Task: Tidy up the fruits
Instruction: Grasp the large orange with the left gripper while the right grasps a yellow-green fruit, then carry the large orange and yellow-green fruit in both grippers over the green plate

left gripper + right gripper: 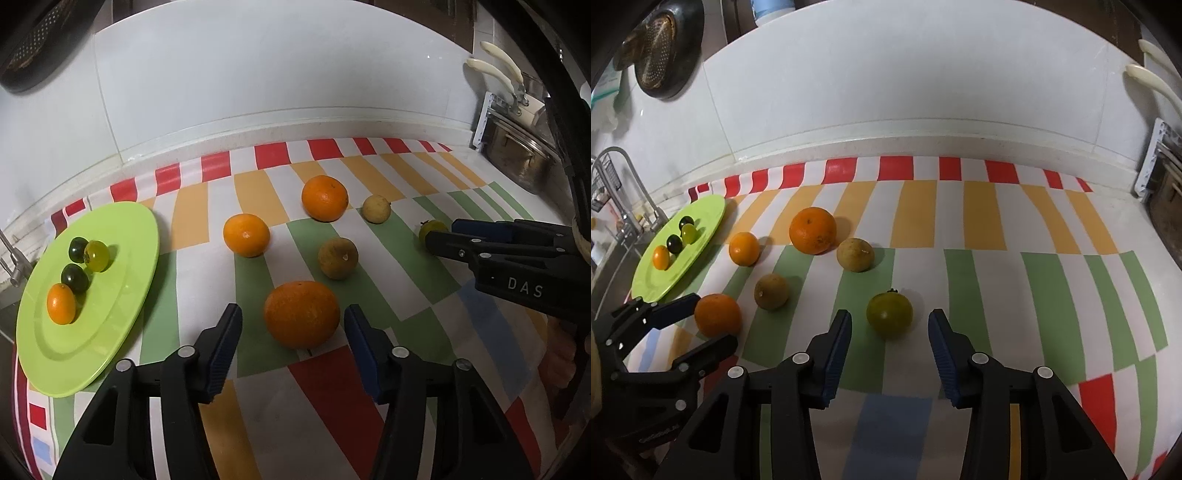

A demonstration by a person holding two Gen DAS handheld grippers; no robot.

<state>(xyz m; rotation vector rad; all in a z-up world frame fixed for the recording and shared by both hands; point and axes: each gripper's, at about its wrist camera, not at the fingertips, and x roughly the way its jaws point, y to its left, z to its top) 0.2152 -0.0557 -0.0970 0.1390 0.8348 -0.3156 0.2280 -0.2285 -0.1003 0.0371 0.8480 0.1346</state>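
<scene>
My left gripper is open, its fingers on either side of a large orange, not closed on it; it also shows in the right wrist view. My right gripper is open around a green-yellow tomato, which also shows in the left wrist view. On the striped cloth lie two more oranges and two brownish round fruits. A green plate at left holds several small fruits, one of them orange.
A white tiled wall runs along the back. A metal pot with cream-handled tools stands at the far right. A faucet and sink lie left of the plate. A dark strainer hangs on the wall.
</scene>
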